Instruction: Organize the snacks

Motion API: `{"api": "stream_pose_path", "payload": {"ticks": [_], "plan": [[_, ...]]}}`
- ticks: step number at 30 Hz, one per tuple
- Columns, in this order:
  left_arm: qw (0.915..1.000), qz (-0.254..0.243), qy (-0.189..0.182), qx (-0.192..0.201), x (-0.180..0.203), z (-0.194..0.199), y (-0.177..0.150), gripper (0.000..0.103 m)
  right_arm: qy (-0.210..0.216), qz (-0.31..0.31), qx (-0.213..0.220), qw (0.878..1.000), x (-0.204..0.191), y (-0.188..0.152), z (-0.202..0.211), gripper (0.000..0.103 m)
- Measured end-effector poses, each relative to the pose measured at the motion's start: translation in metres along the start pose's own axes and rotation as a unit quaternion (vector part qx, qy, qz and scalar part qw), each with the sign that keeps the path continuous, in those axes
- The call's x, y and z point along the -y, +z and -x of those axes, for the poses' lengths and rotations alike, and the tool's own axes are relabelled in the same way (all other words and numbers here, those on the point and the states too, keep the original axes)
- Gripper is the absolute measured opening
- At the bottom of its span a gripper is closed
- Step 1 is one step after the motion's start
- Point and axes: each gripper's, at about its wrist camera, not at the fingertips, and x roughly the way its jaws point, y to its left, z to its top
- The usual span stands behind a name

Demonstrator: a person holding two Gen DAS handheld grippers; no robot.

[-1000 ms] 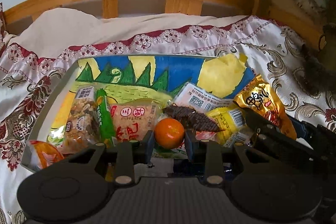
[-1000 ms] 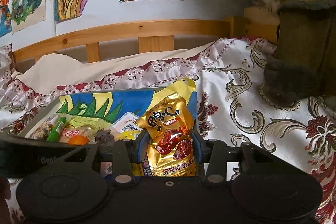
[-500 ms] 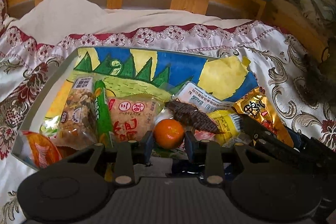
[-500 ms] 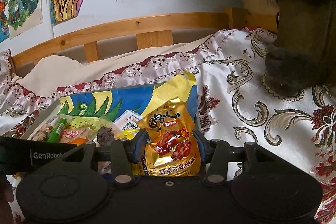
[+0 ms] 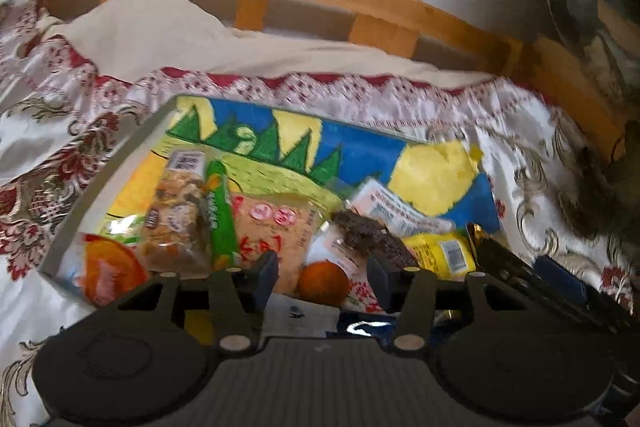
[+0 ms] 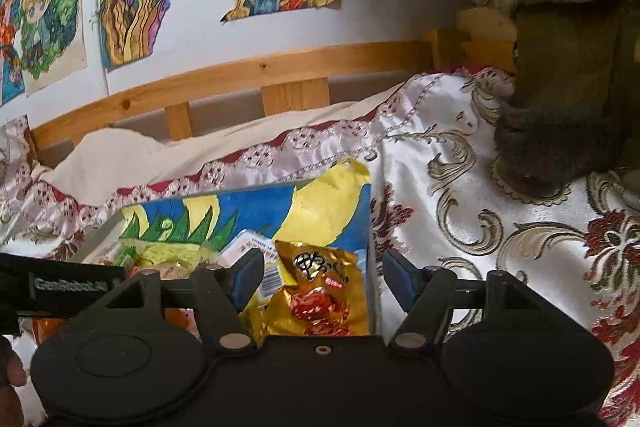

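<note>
Just popped both sets of jaws apart, so my left gripper (image 5: 322,275) drops the orange (image 5: 323,283) and my right gripper (image 6: 323,277) leaves the gold packet (image 6: 318,291) in the tray (image 5: 96,195) with the other snacks.

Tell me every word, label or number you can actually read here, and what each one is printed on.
"GenRobot.AI", slightly blurred: black bar of the other tool at the left edge of the right view.
Gold snack bag: large characters, too blurred to read.
Orange cracker packet: red characters, blurred.
White packet: fine print, too small.
Yellow packet: barcode, digits unreadable.
</note>
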Motion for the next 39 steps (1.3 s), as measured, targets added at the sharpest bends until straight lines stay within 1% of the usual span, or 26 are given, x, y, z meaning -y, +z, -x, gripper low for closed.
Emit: {"api": "stream_pose_path", "payload": {"ticks": [2, 5, 12, 14, 16, 20, 25, 32, 39], "plan": [[0.9998, 0.007, 0.006, 0.015, -0.003, 0.008, 0.002, 0.066, -0.002, -0.003, 0.008, 1.000, 0.002, 0.003, 0.006, 0.074], [0.9991, 0.011, 0.020, 0.036, -0.007, 0.022, 0.004, 0.074, -0.003, -0.004, 0.020, 1.000, 0.004, 0.007, 0.016, 0.078], [0.9968, 0.003, 0.038, 0.070, -0.008, 0.057, 0.009, 0.087, 0.001, 0.004, 0.045, 0.999, 0.000, 0.016, 0.044, 0.086], [0.9961, -0.002, 0.041, 0.078, -0.007, 0.067, 0.009, 0.094, 0.003, 0.007, 0.053, 0.999, -0.002, 0.019, 0.054, 0.091], [0.9952, -0.004, 0.043, 0.088, -0.006, 0.077, 0.007, 0.097, 0.007, 0.011, 0.062, 0.998, -0.004, 0.021, 0.064, 0.096], [0.9940, -0.010, 0.038, 0.102, -0.003, 0.099, 0.005, 0.101, 0.013, 0.022, 0.077, 0.997, -0.007, 0.025, 0.082, 0.100], [0.9919, -0.022, 0.044, 0.117, -0.001, 0.121, 0.000, 0.102, 0.012, 0.030, 0.095, 0.995, -0.007, 0.031, 0.103, 0.102], [0.9897, -0.012, 0.052, 0.132, -0.010, 0.151, -0.009, 0.102, 0.013, 0.030, 0.115, 0.993, -0.004, 0.032, 0.134, 0.102], [0.9877, -0.021, 0.054, 0.145, -0.016, 0.179, -0.018, 0.102, 0.016, 0.028, 0.133, 0.991, -0.007, 0.031, 0.163, 0.102]]}}
